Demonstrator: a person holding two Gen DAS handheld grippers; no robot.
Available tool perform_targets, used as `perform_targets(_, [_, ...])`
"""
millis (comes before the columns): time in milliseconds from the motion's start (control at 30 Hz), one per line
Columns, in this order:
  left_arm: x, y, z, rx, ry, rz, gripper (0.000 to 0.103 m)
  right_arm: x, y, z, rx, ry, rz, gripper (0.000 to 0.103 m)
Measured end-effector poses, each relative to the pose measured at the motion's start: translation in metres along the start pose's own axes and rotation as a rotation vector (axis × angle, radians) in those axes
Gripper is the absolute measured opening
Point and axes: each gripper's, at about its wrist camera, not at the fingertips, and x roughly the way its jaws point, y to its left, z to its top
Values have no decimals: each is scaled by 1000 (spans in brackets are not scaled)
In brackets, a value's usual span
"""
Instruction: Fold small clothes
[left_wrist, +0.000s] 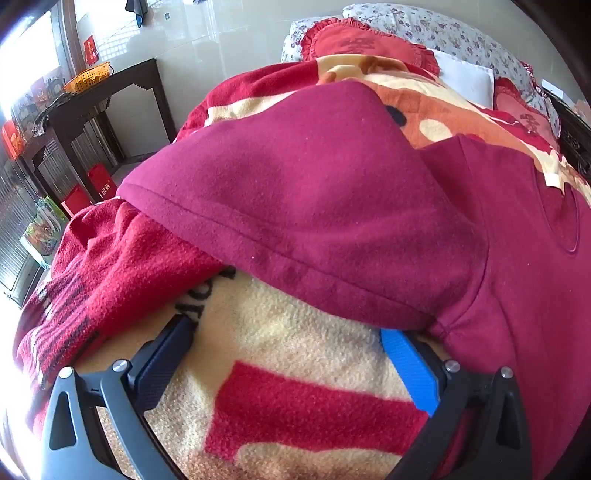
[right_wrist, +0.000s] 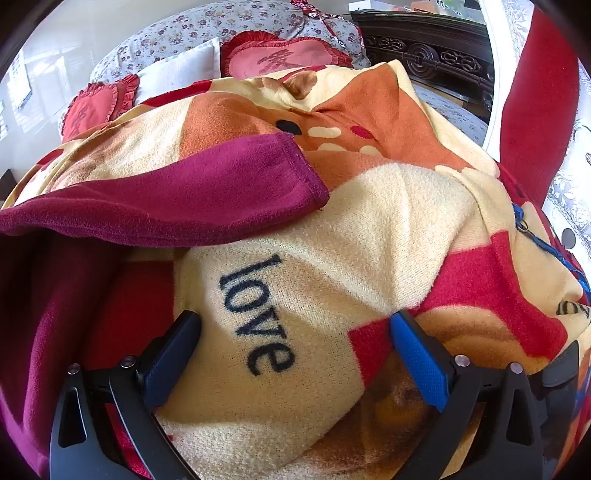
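Garment position first: the maroon shirt (left_wrist: 314, 192) lies spread on the fleece blanket (left_wrist: 280, 332) that covers the bed, and in your left wrist view its folded-over sleeve with the stitched hem fills the middle of the frame, directly ahead of your left gripper (left_wrist: 295, 332). The hem edge hangs just over the tips of both fingers; whether cloth touches them cannot be told. The shirt body continues down the right side of that view, beside the blue pad (left_wrist: 410, 369).

Left gripper: jaws wide apart, nothing between them but bare blanket, cream with a red block.

In your right wrist view the same shirt (right_wrist: 177, 199) sits to the upper left of your right gripper (right_wrist: 295, 325). One sleeve reaches across the blanket (right_wrist: 332, 229) toward the centre, cuff end open and facing right. More maroon cloth runs down the left edge, next to the dark finger (right_wrist: 173, 354).

Right gripper: jaws wide apart, holding nothing. Between them lies the cream patch of blanket printed "love" (right_wrist: 255, 314). The fingers are low over the fleece; contact cannot be confirmed.

Background: red heart-shaped cushions (right_wrist: 280, 59) and a floral pillow (right_wrist: 207, 33) at the head of the bed; a dark wooden table (left_wrist: 107, 96) with an orange basket (left_wrist: 88, 75) stands off to your left.
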Motion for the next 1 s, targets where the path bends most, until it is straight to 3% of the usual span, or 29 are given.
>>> perform_targets(600, [3, 1, 2, -2, 6, -6, 103, 9, 16, 0, -2, 1, -5, 87])
perform_targets(733, [3, 1, 2, -3, 6, -11, 103, 7, 18, 3, 4, 45, -2, 86])
perform_targets(833, [2, 0, 1, 1, 3, -4, 103, -11, 16, -6, 52, 97, 37, 69])
perform_targets(900, [2, 0, 0, 1, 2, -1, 103, -33, 16, -16, 85, 121, 75, 68])
perform_targets(1000, [1, 0, 1, 3, 12, -3, 103, -81, 19, -31, 105, 88, 76, 68])
